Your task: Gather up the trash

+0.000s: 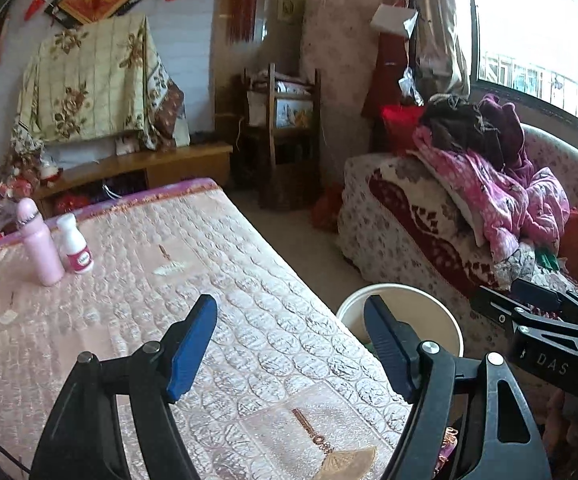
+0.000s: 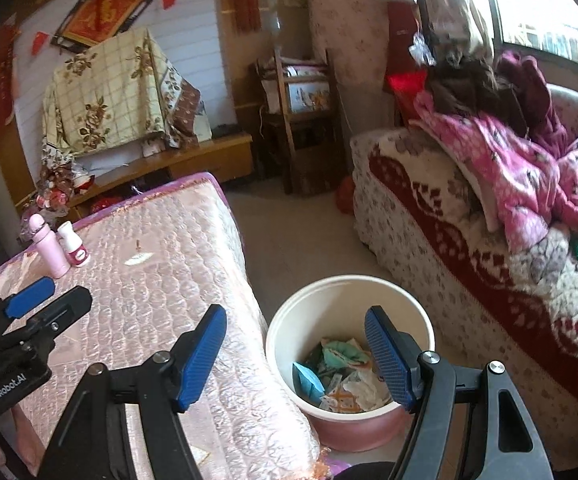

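Note:
A cream bin point(image 2: 349, 282) with a pink base stands on the floor between the bed and the sofa. Inside it lie crumpled wrappers and tissues point(image 2: 341, 378). My right gripper point(image 2: 297, 356) hangs above the bin's near side, open with nothing between its blue pads. My left gripper point(image 1: 289, 348) is over the bed's right edge, open and empty too. In the left wrist view the bin's rim point(image 1: 403, 290) shows just past the right finger. A pink bottle point(image 1: 39, 248) and a white bottle point(image 1: 75, 246) stand upright, side by side, at the bed's far left.
The pink quilted mattress point(image 1: 149, 320) fills the left. A patterned sofa point(image 2: 449, 240) piled with pink and maroon clothes point(image 2: 529, 168) lies on the right. A low wooden cabinet point(image 1: 149, 166) and a wooden rack point(image 1: 285, 120) stand along the far wall. A strip of bare floor runs between bed and sofa.

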`<state>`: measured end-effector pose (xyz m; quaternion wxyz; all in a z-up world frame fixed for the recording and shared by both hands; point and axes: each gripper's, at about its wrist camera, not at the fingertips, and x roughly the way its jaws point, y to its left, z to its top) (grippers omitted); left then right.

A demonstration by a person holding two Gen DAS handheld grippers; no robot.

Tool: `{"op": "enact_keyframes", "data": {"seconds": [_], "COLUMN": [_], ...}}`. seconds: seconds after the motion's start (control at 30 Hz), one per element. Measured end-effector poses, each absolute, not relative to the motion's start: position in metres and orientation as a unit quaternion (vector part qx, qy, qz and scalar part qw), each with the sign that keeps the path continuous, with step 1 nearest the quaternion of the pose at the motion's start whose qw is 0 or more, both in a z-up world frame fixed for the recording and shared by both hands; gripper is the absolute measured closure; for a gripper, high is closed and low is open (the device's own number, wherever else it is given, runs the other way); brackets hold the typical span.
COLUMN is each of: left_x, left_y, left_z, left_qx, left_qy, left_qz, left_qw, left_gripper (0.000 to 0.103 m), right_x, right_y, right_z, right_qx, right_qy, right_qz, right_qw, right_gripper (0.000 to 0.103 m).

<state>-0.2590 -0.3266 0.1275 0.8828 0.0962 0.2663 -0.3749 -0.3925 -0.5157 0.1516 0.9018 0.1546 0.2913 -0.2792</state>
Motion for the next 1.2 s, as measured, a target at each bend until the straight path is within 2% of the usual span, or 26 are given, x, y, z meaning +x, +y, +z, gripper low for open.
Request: {"op": "enact_keyframes", "data": {"seconds": [0.57,1.2], "left_x": [-0.265,-0.269], "left_y": [-0.303,-0.306], "left_z": [0.14,0.139], "left_qx": [0.074,0.074], "left_qy": [0.247,0.248], "left_qz": [-0.361,-0.366], "left_qw": [0.896,0.894], "left_gripper": [0.026,0.026], "right_x": [-0.415,-0.422], "right_y": [-0.49,-0.493], "right_z": [0.182,0.185], "right_qx": [0.14,0.144], "right_qy": [0.249,0.246], "right_qz": [-0.299,-0.303], "right_qw": [0.911,0.909], "right_gripper": [0.026,0.026]}}
